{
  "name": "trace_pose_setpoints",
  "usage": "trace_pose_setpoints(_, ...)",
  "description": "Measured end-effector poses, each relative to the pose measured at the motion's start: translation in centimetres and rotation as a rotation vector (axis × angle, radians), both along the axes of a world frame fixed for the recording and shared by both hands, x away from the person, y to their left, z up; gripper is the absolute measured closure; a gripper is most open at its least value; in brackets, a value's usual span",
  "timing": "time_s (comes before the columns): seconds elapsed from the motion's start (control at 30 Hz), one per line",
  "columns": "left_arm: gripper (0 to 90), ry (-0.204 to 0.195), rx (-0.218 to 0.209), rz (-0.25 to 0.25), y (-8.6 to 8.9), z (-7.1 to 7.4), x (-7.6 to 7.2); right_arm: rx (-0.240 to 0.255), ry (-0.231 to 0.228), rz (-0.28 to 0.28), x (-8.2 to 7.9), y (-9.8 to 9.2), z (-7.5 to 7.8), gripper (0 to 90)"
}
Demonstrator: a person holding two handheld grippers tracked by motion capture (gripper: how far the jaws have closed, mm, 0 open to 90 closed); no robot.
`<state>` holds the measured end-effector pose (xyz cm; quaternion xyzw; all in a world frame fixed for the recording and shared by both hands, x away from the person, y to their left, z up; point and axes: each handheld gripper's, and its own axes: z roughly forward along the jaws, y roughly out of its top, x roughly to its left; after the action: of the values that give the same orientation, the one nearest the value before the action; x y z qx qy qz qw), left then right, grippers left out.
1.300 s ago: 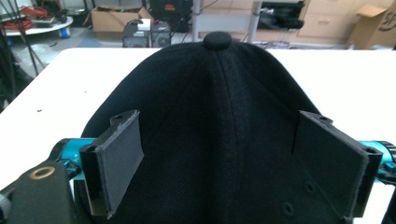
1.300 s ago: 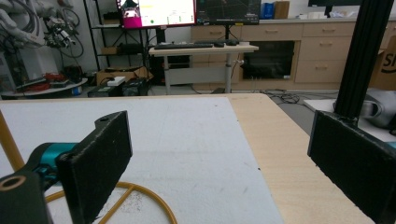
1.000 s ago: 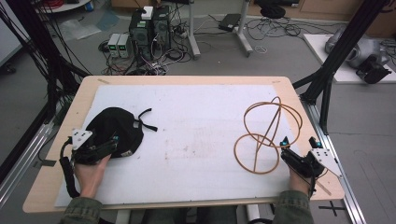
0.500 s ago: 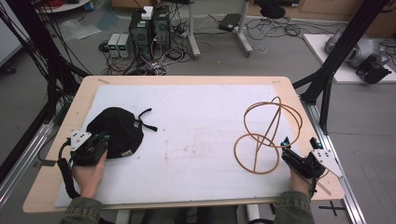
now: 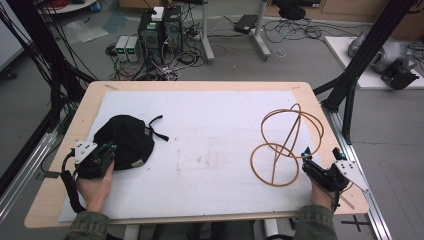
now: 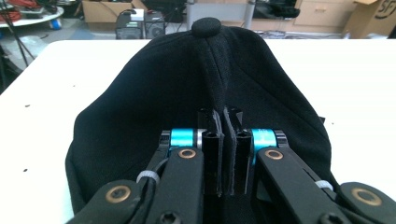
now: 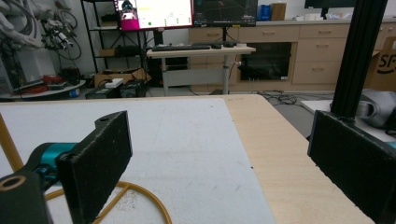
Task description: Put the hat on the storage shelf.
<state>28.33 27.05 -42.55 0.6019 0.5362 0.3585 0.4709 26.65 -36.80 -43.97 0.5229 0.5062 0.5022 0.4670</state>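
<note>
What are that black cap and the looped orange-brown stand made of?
The cap looks like soft matte black cloth: it shows stitched seams and a cloth button on top, and a fold of it pinches flat in the left gripper. The stand seems thin bent rod, perhaps rattan or coated wire; its smooth tan curves leave that open.

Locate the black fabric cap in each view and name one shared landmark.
High view: black fabric cap lies left on the white mat, by the left gripper.
Left gripper view: centre, a fold pinched between the jaws.
Right gripper view: not in it.
Shared landmark: the white mat.
</note>
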Motion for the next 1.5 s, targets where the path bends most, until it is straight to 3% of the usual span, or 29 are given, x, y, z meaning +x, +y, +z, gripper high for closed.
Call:
trace_pose_setpoints(0.47,86.9,-0.056,0.005,-0.022,-0.3,0.9,-0.5,-0.005,0.002,0.004,0.2,-0.1,-0.1,5.5)
trace_pose_setpoints(0.63,86.9,-0.104,0.011,-0.059,-1.5,2.5,-0.5,-0.002,0.004,0.004,0.3,-0.1,-0.1,5.5)
trace_pose_setpoints(0.83,86.9,-0.112,0.046,-0.085,-2.7,3.9,0.0,-0.007,0.001,0.017,0.4,0.1,0.0,5.5)
trace_pose_setpoints(1.2,86.9,-0.167,0.031,-0.099,-4.2,7.5,0.3,0.006,-0.011,0.017,0.4,0.1,0.1,5.5)
trace_pose_setpoints(1.33,86.9,-0.196,0.032,-0.130,-5.2,9.3,0.3,0.019,-0.021,0.014,0.4,0.0,0.2,5.5)
trace_pose_setpoints(1.5,86.9,-0.220,0.038,-0.159,-6.4,10.5,0.4,0.015,-0.025,0.015,0.3,0.1,0.4,5.5)
